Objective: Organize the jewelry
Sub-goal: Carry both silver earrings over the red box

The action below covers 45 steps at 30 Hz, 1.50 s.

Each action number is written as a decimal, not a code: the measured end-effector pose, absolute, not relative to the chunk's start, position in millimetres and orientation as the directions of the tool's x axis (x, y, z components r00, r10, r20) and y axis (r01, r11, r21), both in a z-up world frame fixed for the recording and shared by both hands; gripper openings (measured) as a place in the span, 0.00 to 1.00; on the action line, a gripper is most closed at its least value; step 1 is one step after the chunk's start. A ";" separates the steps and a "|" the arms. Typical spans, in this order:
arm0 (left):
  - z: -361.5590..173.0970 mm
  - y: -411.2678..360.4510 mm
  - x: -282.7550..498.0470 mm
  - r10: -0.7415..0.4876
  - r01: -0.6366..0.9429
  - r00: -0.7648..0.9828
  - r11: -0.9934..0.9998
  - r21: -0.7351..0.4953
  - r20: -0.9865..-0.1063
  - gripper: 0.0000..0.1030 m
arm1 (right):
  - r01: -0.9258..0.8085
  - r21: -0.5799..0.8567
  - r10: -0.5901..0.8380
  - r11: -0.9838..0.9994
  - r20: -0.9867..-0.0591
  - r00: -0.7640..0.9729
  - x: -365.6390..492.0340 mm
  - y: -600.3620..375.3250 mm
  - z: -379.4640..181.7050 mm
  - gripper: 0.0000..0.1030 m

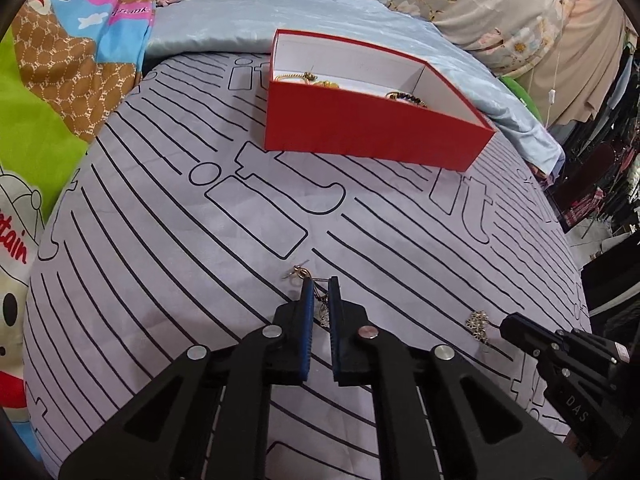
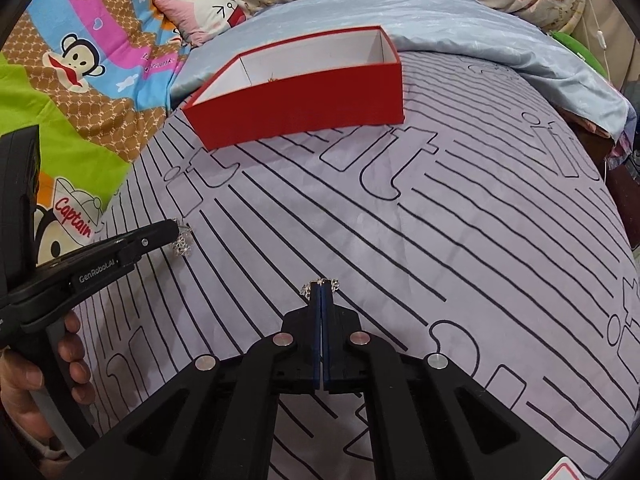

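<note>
Left hand-held gripper [image 1: 319, 285] clamped on gold-hooked earring [image 1: 303, 273], right hand-held gripper [image 2: 322, 287] pinching silver earring [image 2: 320, 283] — red box [image 1: 372, 128] beyond

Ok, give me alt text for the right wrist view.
The right gripper, jaws shut, pinches a silver earring on a striped lilac sheet. An open red box sits beyond; at left, the left gripper meets a second silver earring.
</note>
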<state>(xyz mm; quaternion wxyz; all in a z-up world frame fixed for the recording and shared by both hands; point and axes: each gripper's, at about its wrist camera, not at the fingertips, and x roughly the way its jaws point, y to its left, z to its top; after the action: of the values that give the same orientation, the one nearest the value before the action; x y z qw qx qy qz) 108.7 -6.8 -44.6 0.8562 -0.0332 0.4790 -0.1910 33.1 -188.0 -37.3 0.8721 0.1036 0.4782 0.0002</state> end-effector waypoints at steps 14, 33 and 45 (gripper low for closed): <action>-37.0 2.7 103.0 -0.370 0.289 0.474 0.922 -0.256 -0.799 0.06 | 0.066 0.084 0.039 0.994 -0.860 0.508 50.9 -173.2 -56.0 0.33; 17.2 4.5 108.0 -0.419 0.326 0.526 0.903 -0.280 -0.740 0.06 | 0.059 0.172 0.095 0.983 -0.764 0.639 48.8 -186.7 16.5 0.06; 100.4 -21.4 165.7 -0.461 0.397 0.619 0.882 -0.254 -0.636 0.06 | -0.013 0.155 0.111 0.988 -0.641 0.760 116.1 -206.3 106.4 0.06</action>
<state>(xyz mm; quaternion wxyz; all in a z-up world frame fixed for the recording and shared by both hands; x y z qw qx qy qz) 165.7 -21.4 100.4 0.8986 -0.0443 0.3655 -0.2387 116.1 -206.3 106.4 0.9354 0.0707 0.3449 0.0332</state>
